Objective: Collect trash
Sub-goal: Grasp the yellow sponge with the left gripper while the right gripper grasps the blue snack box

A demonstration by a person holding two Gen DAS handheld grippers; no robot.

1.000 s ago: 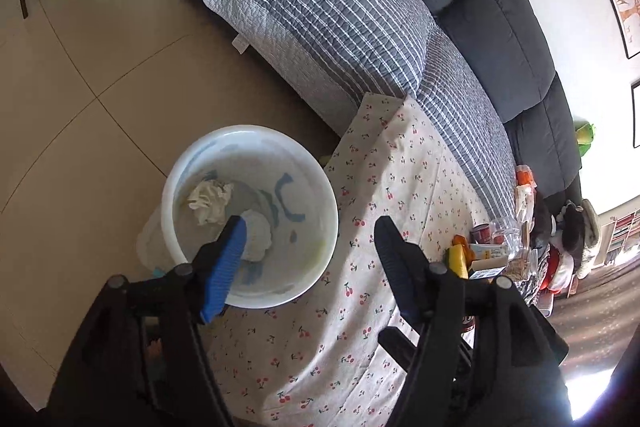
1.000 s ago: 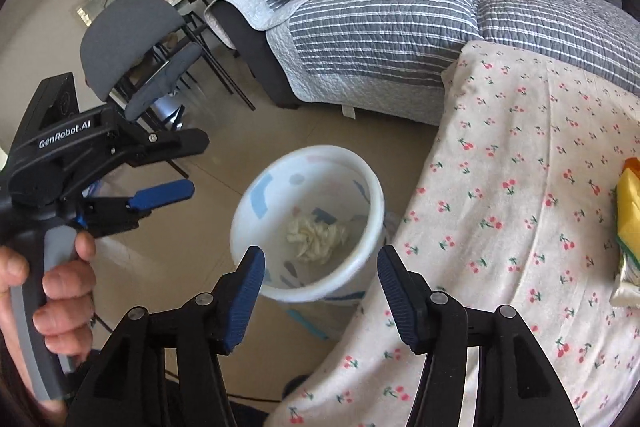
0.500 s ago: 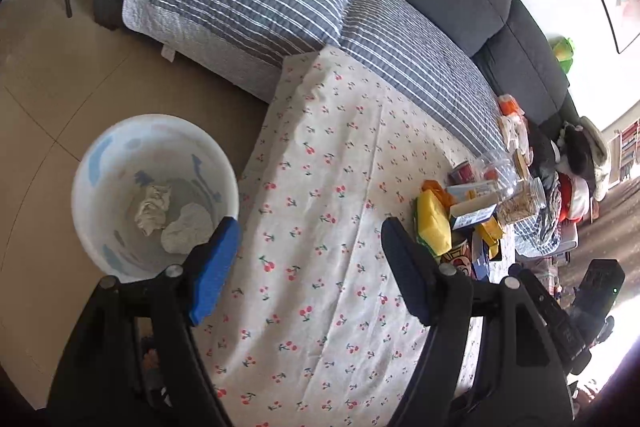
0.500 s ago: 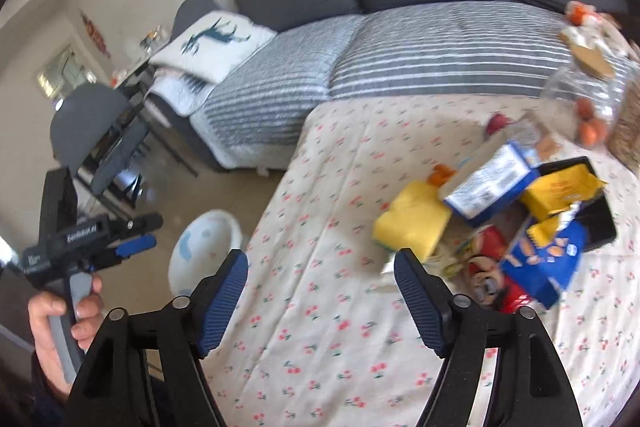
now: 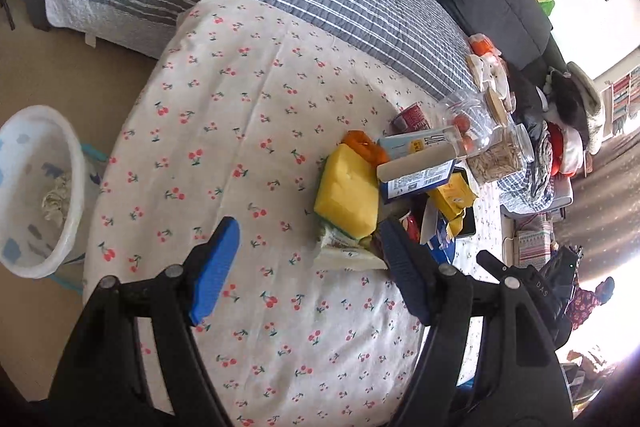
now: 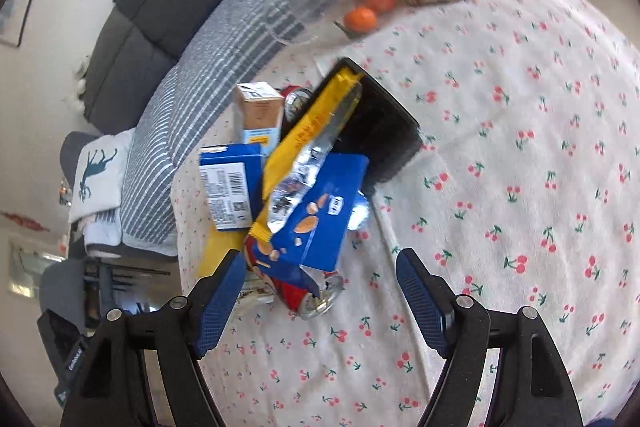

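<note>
Right wrist view is showing a trash pile (image 6: 296,179) lying on the cherry cloth (image 6: 520,187): a blue box (image 6: 320,219), a yellow wrapper (image 6: 316,123) and a crushed can (image 6: 308,295). The right claw (image 6: 320,303) is hanging wide open, having just been opening, holding nothing; the can is lying just past its tips. The left claw (image 5: 308,263) is also gaping empty beside a yellow pack (image 5: 348,199). A white bin (image 5: 36,191) is sitting far left, holding crumpled paper (image 5: 54,197).
</note>
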